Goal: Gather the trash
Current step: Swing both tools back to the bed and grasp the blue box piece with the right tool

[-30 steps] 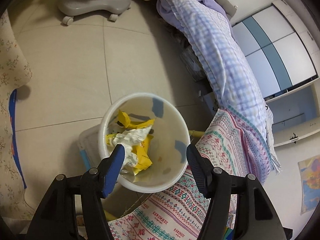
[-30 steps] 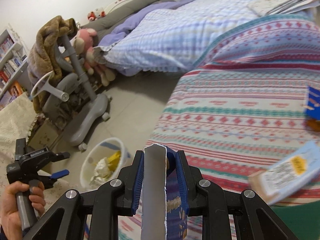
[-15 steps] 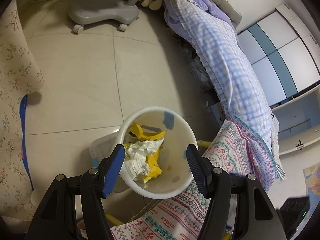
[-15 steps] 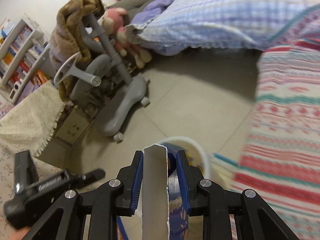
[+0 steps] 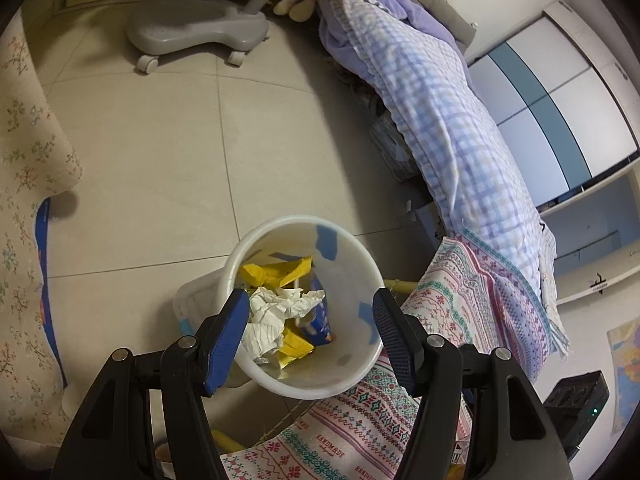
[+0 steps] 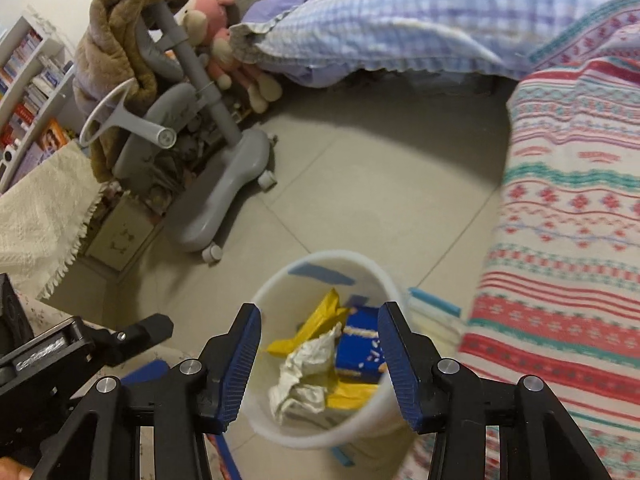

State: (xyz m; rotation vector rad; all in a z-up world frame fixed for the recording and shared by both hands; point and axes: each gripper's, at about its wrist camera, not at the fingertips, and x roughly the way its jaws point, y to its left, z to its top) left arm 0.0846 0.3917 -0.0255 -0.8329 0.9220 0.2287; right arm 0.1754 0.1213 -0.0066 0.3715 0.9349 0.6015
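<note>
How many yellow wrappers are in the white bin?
2 that I can see. One yellow wrapper lies at the far side of the white bin; another yellow wrapper sits nearer, under the blue packet. The crumpled paper may hide more.

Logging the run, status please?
Right gripper open, empty, above white bin. Blue wrapper lies in bin with other trash. Left gripper open, empty. Nothing in the way.

The bin (image 6: 320, 264) stands on the floor (image 6: 360, 184), just beside the bed (image 6: 568, 240) on its right. In the bin lie crumpled paper (image 6: 308, 376), wrappers (image 6: 316, 320) and a packet (image 6: 358, 344). Behind the bin, across the floor, stands a chair (image 6: 224, 184). Toys (image 6: 216, 36) sit behind the chair.
</note>
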